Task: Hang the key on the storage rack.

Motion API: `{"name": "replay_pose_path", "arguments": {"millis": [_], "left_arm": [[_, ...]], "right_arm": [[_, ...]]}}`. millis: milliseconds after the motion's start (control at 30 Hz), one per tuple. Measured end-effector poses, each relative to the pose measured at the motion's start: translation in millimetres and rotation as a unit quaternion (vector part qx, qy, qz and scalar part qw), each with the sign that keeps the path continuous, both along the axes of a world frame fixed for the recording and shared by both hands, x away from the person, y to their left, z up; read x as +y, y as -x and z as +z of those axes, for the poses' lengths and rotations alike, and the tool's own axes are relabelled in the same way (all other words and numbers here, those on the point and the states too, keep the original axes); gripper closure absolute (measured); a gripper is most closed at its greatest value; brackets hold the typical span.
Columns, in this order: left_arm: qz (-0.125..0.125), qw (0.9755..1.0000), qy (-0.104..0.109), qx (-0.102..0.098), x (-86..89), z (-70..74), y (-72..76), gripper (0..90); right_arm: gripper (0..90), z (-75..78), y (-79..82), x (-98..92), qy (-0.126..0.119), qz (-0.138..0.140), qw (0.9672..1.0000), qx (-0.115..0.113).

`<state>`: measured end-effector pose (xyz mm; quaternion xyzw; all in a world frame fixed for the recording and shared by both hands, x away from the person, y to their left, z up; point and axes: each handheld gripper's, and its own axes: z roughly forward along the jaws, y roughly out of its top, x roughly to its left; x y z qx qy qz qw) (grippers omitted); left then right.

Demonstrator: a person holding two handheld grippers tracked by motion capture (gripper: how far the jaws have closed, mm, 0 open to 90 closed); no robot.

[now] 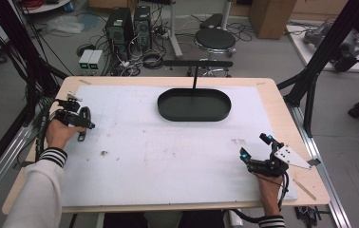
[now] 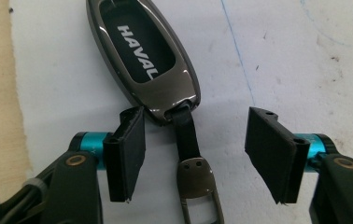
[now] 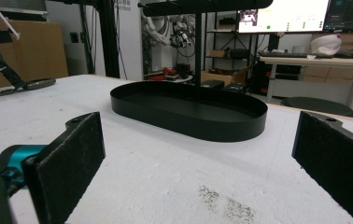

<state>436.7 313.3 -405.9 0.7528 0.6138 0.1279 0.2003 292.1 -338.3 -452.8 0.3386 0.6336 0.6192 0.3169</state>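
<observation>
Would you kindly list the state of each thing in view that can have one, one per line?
Key fob: lying flat on the white mat, strap end toward the jaws, not gripped.
Strap: between the pads, untouched.
Left hand-held gripper: open, jaws astride the strap.
Right hand-held gripper: open, holding nothing.
Black oval tray: upright, nothing lying in it.
Stand post: upright, rising from the tray.

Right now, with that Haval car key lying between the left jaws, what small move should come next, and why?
Probably close the left gripper on the key's strap: it lies between the open jaws, neither pad pressing it, one pad by the car key shell.
</observation>
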Motion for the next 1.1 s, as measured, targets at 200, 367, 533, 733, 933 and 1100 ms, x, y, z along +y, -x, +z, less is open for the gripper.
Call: {"name": "replay_pose_path", "arguments": {"millis": [200,367,533,733,933,1100], "left_arm": [[0.019,0.9997,0.003,0.016,0.2,0.5,-0.5,45.9],[0.029,0.9990,0.003,0.035,1.1,-0.4,-0.7,48.5],[0.031,0.9985,0.006,0.045,-0.5,-1.7,-2.0,48.5],[0.039,0.9981,0.004,0.048,-1.2,-3.4,-3.4,52.0],[0.039,0.9981,-0.010,0.046,-1.3,-3.5,-3.1,60.3],[0.045,0.9978,-0.028,0.040,-3.9,-4.2,-3.0,70.8]], "right_arm": [[1.5,0.0,-0.2,-0.2,0.000,-0.001,1.0000,0.000],[1.4,0.0,-0.1,-0.1,0.000,-0.001,1.0000,0.000],[1.5,0.0,0.0,-0.1,0.000,-0.001,1.0000,0.000],[1.4,0.0,-0.2,-0.3,0.000,0.000,1.0000,0.000],[1.4,-0.1,-0.3,-0.2,-0.001,0.000,1.0000,-0.001],[1.4,-0.1,-1.0,-0.8,0.000,-0.001,1.0000,-0.005]]}}
